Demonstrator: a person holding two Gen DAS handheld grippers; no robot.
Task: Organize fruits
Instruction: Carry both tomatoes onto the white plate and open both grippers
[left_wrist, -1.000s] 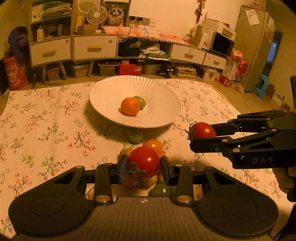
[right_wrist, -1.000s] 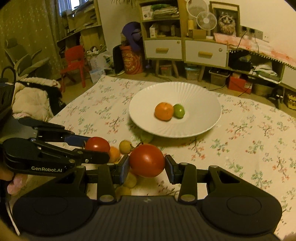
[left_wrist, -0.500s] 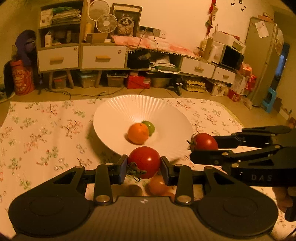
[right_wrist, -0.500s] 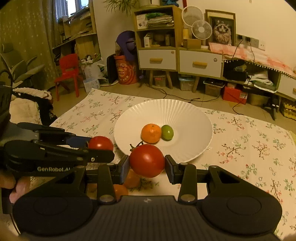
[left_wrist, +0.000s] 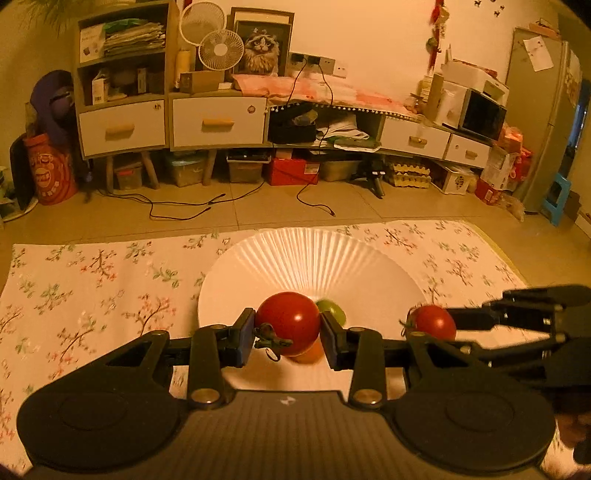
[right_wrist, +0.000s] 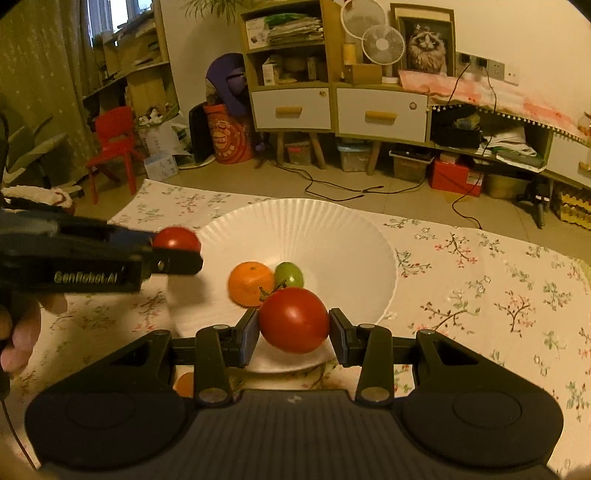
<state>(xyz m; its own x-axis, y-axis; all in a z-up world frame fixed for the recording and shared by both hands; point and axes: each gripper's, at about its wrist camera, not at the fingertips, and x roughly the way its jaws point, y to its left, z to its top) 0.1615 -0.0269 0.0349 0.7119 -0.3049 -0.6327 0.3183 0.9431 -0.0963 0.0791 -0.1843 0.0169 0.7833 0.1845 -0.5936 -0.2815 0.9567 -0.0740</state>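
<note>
Both grippers carried a tomato over the plate, a white ribbed dish on the flowered cloth.

Left gripper: jaws pinched on a red tomato, stem facing the camera, above the plate's near half. In the right wrist view this gripper sat over the plate's left rim.

Right gripper: jaws pinched on the second tomato, above the plate's near rim, in front of the orange and the green fruit that lay touching in the plate's centre.

One more orange fruit showed on the cloth just short of the plate.

Step judged: placing, both tomatoes not yet set down.

To do it well, each gripper should probably come low over bare plate beside the centre pair before the jaws part; a tomato let go from height would likely roll down the sloped wall and knock the others. Releasing one at a time, on opposite sides of the orange, would keep the two from colliding. Grip should stay light, since ripe skin bruises.
</note>
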